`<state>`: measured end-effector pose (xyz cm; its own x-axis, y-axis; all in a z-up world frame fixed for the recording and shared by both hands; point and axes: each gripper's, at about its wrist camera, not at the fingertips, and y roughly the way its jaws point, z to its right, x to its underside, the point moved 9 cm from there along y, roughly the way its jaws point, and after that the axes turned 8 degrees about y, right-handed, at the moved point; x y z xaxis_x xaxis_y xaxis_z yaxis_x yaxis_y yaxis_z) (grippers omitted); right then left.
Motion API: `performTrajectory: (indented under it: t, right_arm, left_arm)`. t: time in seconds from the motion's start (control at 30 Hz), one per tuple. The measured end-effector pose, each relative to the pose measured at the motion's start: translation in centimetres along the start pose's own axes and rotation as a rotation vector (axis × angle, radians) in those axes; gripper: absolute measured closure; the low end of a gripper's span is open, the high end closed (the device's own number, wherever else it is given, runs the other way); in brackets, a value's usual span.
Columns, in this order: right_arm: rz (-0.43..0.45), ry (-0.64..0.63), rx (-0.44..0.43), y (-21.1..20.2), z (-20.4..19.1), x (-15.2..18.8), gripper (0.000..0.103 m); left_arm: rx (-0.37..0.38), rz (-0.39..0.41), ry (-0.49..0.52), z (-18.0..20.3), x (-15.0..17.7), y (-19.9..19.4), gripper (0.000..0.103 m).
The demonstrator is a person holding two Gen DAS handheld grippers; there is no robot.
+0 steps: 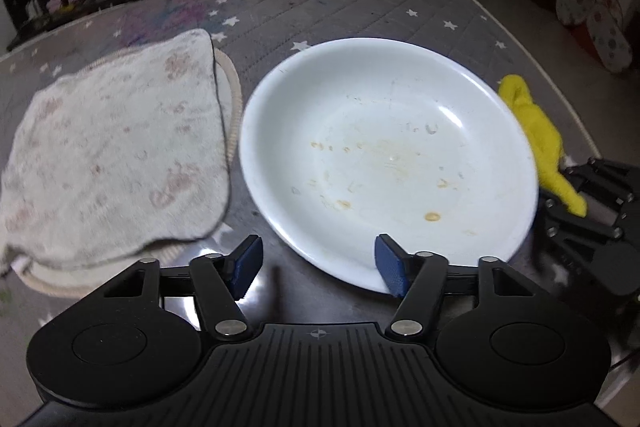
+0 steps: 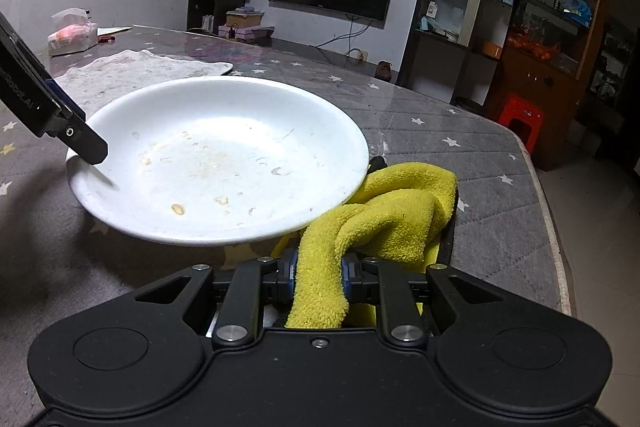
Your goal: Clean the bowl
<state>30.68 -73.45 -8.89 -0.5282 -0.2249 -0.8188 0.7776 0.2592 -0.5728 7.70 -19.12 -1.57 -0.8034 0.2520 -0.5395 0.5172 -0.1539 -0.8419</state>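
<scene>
A white shallow bowl (image 1: 388,155) with yellowish stains and dried specks sits on the grey star-patterned tablecloth. My left gripper (image 1: 319,267) is open at the bowl's near rim. Its right pad (image 1: 390,267) hangs over the rim and its left pad (image 1: 248,265) stands outside, above the table, neither pressing on the bowl. In the right wrist view one left finger (image 2: 86,143) reaches over the bowl's (image 2: 224,155) left rim. My right gripper (image 2: 319,275) is shut on a yellow cloth (image 2: 384,215), which lies bunched against the bowl's right side. The same yellow cloth (image 1: 540,139) shows in the left wrist view.
A white patterned towel (image 1: 112,163) lies on a round woven mat (image 1: 234,95) left of the bowl. A tissue packet (image 2: 72,35) sits at the far left of the table. The table's edge (image 2: 552,227) runs close on the right, with a red stool (image 2: 520,119) beyond it.
</scene>
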Motion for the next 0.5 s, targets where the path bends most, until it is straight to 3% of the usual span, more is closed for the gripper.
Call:
performTrajectory:
  t: [0.27,0.5]
  right_arm:
    - [0.006,-0.009,-0.010,-0.6,-0.4,0.4,0.082]
    - [0.001,-0.012,-0.019,-1.7,-1.0,1.0,0.082]
  left_arm:
    - [-0.031,0.001,-0.039,0.0,0.1,0.3,0.060]
    - [-0.049,0.002,0.010,-0.7,-0.3,0.6,0.066]
